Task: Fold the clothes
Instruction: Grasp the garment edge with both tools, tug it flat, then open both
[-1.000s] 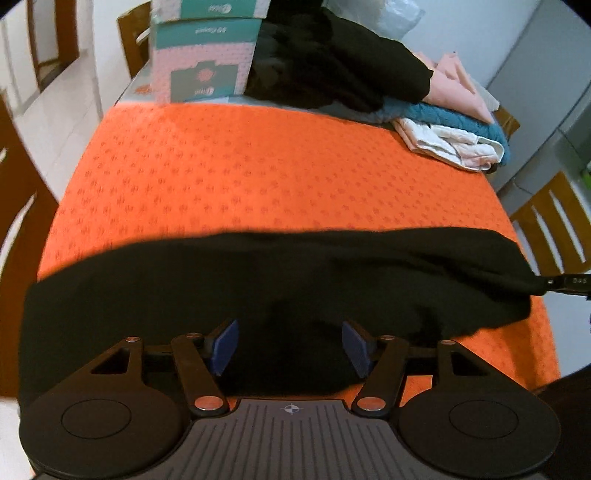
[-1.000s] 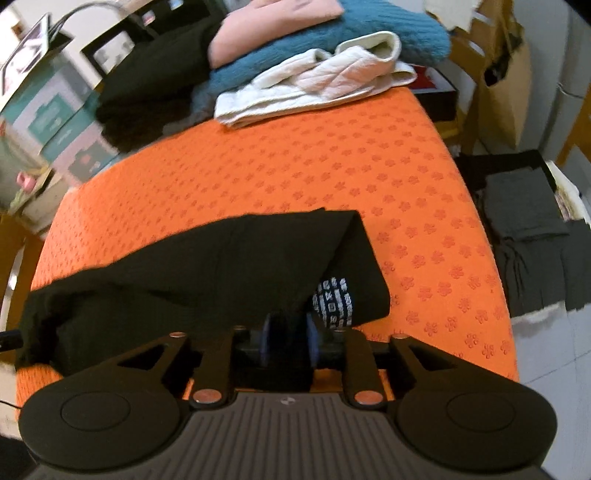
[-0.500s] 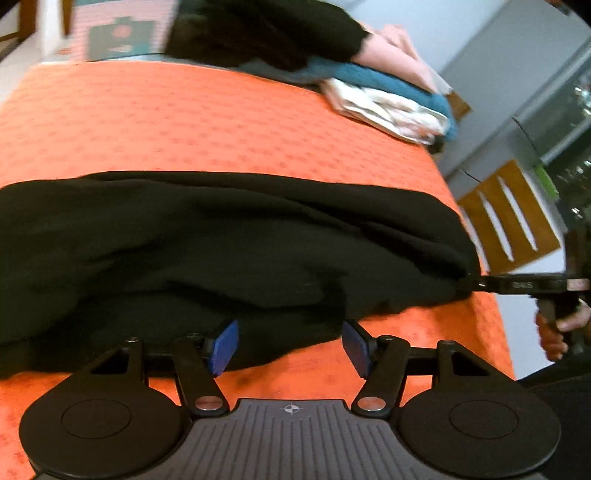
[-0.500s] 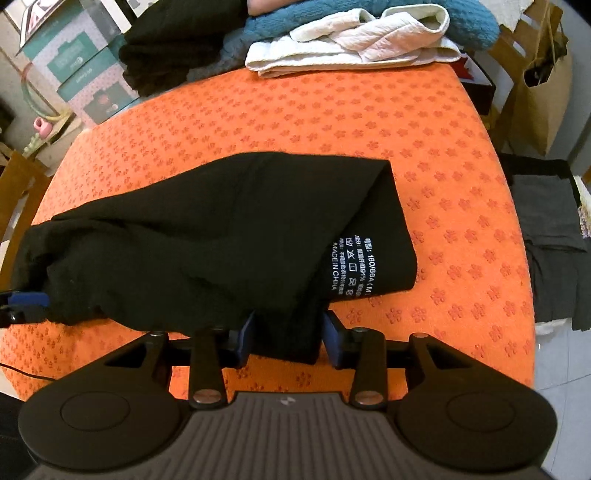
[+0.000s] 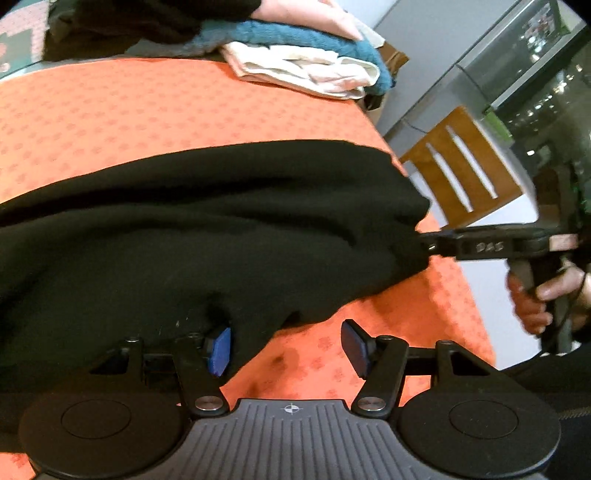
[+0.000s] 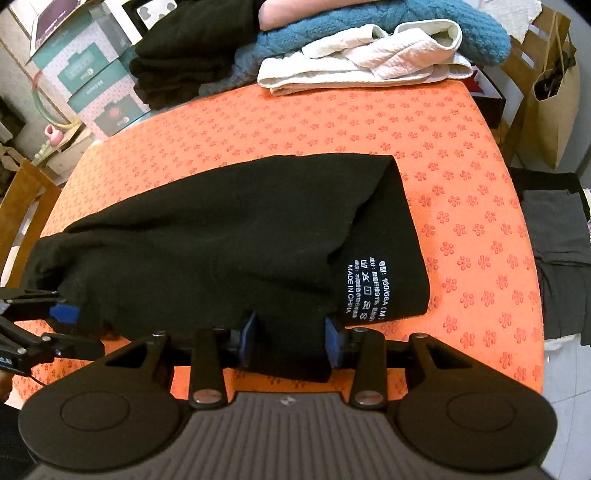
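The black garment (image 6: 207,251) lies in a long, loosely folded band across the near half of the counter (image 6: 461,155), its right end showing a printed white care label (image 6: 364,288). The risk is a slack or partial grab: the left tool (image 5: 286,349) has its jaws closing, with only a hanging lip of cloth by the left pad and bare mat before the right one, so it may catch a single layer or nothing and drag the band askew. The right tool (image 6: 290,341) stands with its pads apart either side of a narrow flap of the near hem; they do not clearly pinch it, so that flap may slip free when lifted. The fabric looks soft, matte and limp, likely to sag and bunch rather than hold a crease. The orange cover is a textured mat with small flower marks, which may grip the cloth and resist sliding. At the far edge sit stacked clothes: a fluffy teal towel (image 6: 406,26) and a crinkled cream piece (image 6: 354,62).
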Demonstrator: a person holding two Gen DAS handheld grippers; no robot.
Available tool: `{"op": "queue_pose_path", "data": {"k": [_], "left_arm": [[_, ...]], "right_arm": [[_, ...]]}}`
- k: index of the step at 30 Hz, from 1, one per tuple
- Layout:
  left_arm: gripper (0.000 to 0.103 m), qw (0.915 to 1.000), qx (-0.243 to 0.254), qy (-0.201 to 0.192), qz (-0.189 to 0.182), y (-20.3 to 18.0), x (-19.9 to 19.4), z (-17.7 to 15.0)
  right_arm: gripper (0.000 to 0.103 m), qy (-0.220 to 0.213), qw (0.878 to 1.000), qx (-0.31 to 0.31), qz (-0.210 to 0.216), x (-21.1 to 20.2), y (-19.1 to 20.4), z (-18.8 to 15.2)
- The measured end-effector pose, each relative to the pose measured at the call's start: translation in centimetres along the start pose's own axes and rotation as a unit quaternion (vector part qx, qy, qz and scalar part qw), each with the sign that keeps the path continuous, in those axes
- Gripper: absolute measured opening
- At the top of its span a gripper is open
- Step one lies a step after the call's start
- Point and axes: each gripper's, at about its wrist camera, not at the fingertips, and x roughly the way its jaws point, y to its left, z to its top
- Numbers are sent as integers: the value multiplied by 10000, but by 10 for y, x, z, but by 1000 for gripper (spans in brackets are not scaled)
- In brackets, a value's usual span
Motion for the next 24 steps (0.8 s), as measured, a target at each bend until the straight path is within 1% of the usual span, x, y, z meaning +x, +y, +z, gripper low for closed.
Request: {"op": "queue_pose_path", "data": {"k": [1, 3, 4, 5, 6, 7, 8, 10, 12, 14, 17, 19, 21, 23, 24], "left_arm": [[60, 10000, -18, 21, -32, 0, 1, -1], [47, 9999, -7, 58, -108, -1, 1, -3], [41, 9998, 27, 71, -156, -1, -1, -5], [28, 9998, 52, 31, -211, -3, -5, -7], [22, 9996, 76, -18, -266, -4, -10, -8], [20, 9993, 59, -79, -363, -4, -16, -8], [15, 9988, 36, -142, -467, -4, -23, -8], [14, 9977, 79, -198, -648, -5, -37, -9], [14, 9971, 195, -156, -716, -6, -44, -12], [14, 9971, 238, 31, -721, -5, -40, -17], [14, 9968, 293, 418, -613, -3, -26, -25], [14, 9963, 347, 624, -473, -2, -17, -30], [14, 9963, 309, 709, -381, 1, -13, -30], [14, 9967, 290, 693, -312, 4, -15, -29], [15, 9969, 283, 682, -278, 6, -16, -29]], "right_arm": [[44, -4, 10000, 32, 20, 1, -1, 0], [43, -12, 9999, 101, 60, 2, -4, 1], [37, -16, 9999, 135, 81, 3, -5, 1], [15, -37, 9999, 144, 54, 1, -6, 2], [4, -56, 9998, 177, 103, -3, -8, 3], [4, -86, 9996, 194, 180, -11, -8, 3], [4, -116, 9994, 209, 259, -19, -8, 3], [4, -177, 9987, 240, 416, -34, -9, 3], [4, -237, 9977, 271, 573, -50, -10, 3], [4, -4, 9979, 301, 568, -51, -14, -4], [4, 356, 9976, 354, 474, -43, -20, -19], [4, 544, 9967, 452, 410, -34, -25, -30], [4, 616, 9963, 499, 339, -26, -28, -35], [4, 708, 9959, 521, 235, -20, -29, -37], [6, 742, 9958, 503, 208, -18, -29, -36]]}}
